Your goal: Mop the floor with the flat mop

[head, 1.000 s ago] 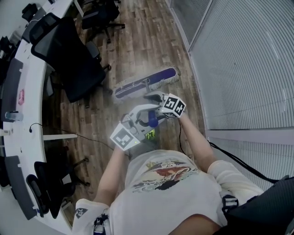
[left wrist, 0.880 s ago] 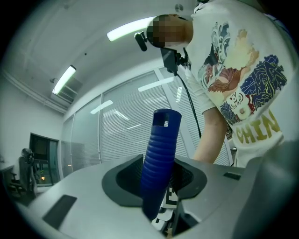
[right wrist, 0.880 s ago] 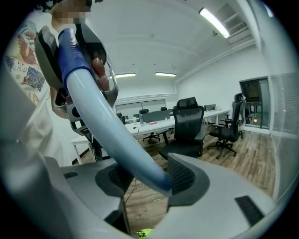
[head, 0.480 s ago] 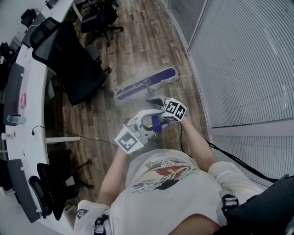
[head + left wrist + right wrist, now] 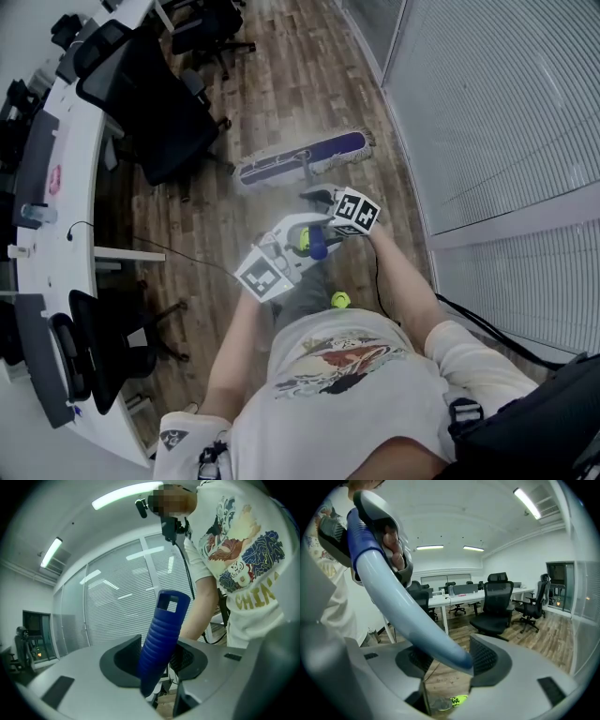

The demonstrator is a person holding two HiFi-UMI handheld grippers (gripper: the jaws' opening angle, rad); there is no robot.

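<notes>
Left gripper: jaws half closed, clamped on the ribbed blue grip at the handle's top end.
Right gripper: jaws half closed on the pale-blue shaft, lower down, so nearer the mop head.
Mop head: flat on the floor, ahead of and below both grippers; long axis crosswise to the shaft.
Next stroke (judged): drive along the shaft, head kept flat.
Floor: wood planks.
Room: office chair left of the head, blinds wall near on the right.
</notes>
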